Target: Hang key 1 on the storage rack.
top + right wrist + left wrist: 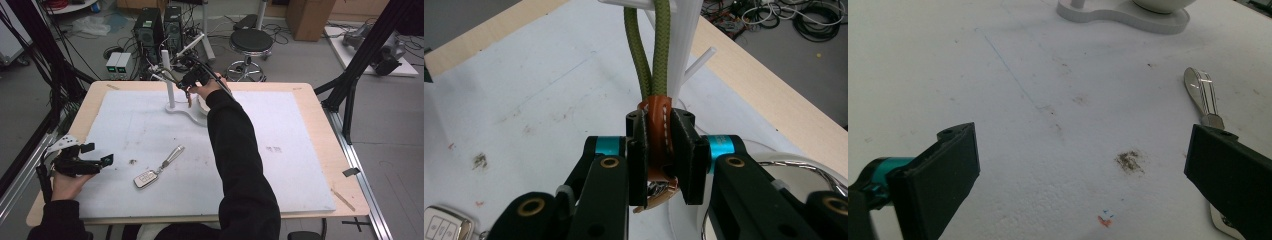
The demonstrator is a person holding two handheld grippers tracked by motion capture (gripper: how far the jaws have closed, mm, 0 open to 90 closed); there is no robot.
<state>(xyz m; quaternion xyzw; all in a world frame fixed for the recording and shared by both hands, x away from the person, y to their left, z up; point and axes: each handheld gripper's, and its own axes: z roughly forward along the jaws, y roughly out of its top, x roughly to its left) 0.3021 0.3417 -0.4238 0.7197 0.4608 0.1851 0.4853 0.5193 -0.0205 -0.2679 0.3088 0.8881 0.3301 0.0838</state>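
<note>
A keychain with an olive green cord loop [651,55] and a brown leather tab [657,107] hangs from a peg of the white stand [170,82]. My right gripper [659,125] is shut on the leather tab, right beside the stand's post [686,45], at the far middle of the table [191,80]. A car key fob [146,178] with a silver metal strap [173,154] lies flat near the front. My left gripper [102,161] rests low at the front left, open and holding nothing; the strap [1204,95] lies just past its right jaw.
A white foam sheet [280,125] covers the wooden table. The stand's flat white base [192,114] carries a round dish [1160,4] beside the post. Computer towers, cables and a stool [250,42] stand on the floor beyond the table's far edge.
</note>
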